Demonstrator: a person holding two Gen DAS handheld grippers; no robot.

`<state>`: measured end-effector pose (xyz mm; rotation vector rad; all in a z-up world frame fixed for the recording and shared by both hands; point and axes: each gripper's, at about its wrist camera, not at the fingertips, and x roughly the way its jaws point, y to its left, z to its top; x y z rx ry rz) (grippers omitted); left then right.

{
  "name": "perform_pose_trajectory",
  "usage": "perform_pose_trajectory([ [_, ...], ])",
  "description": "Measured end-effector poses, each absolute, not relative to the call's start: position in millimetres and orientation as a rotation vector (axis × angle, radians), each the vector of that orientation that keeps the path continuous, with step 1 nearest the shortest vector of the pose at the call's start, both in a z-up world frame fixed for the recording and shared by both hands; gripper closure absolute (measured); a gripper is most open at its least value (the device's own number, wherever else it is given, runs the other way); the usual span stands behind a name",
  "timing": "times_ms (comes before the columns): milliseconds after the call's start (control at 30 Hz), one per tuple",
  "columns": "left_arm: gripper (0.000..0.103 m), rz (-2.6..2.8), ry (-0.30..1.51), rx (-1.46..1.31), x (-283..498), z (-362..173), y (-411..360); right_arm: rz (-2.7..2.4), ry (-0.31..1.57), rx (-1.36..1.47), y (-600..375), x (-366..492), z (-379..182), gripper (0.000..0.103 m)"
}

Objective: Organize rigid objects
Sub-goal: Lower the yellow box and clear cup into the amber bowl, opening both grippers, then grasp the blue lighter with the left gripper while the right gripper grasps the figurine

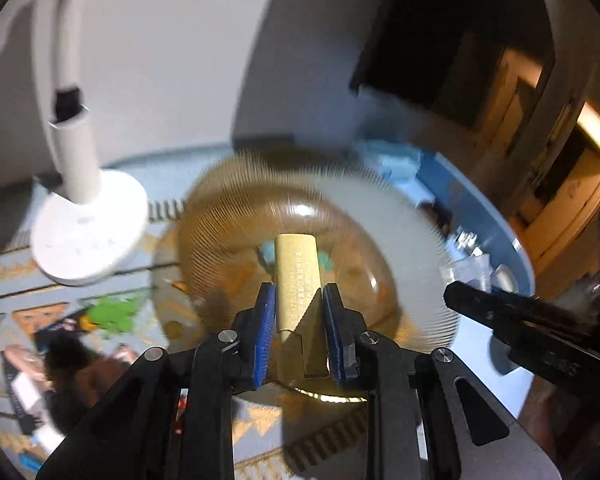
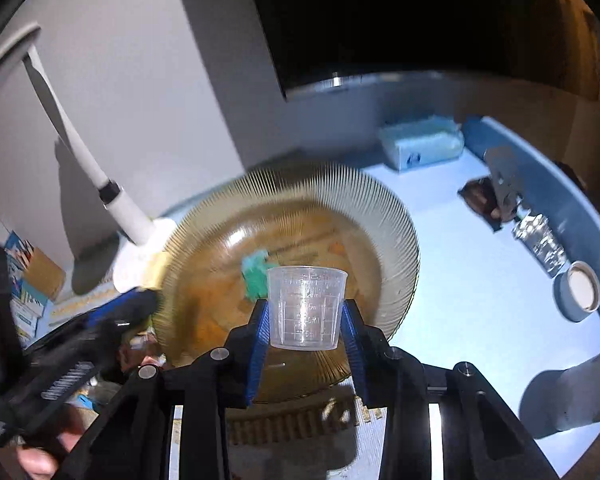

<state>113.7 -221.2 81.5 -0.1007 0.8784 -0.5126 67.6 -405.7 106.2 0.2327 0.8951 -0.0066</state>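
My left gripper (image 1: pixel 296 300) is shut on a flat gold box (image 1: pixel 297 280) with printed text, held over an amber glass plate (image 1: pixel 228 216) with a ribbed rim. My right gripper (image 2: pixel 305 316) is shut on a small clear measuring cup (image 2: pixel 306 306), upright, above the same amber plate (image 2: pixel 384 216). A green piece (image 2: pixel 255 274) lies in the plate behind the cup. The right gripper's black body (image 1: pixel 532 332) shows at the right of the left wrist view, and the left gripper (image 2: pixel 112 316) shows blurred at the left of the right wrist view, at the plate's rim.
A white lamp base (image 1: pixel 88 228) and its stem stand left of the plate. On the pale blue table (image 2: pixel 480 300) lie a tissue pack (image 2: pixel 420 144), a dark wrapper (image 2: pixel 480 198), a foil packet (image 2: pixel 540 240) and a round grey lid (image 2: pixel 578 290). Patterned cloth (image 1: pixel 16 280) with clutter lies at left.
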Motion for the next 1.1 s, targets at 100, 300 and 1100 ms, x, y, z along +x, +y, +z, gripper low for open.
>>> perform_pose_trajectory([
  [100,0.082,-0.529,0.908,-0.089,114.3,69.1,-231.5,-0.002,0.922,0.216,-406.3,70.4,95.4,0.068],
  [300,0.082,-0.541,0.912,-0.050,112.5,64.3,-246.0,0.004,0.941,0.203,-406.5,70.4,84.1,0.068],
  [1100,0.036,-0.418,0.503,-0.212,16.7,213.5,-76.8,0.100,0.783,0.273,-373.4,22.1,153.1,0.043],
])
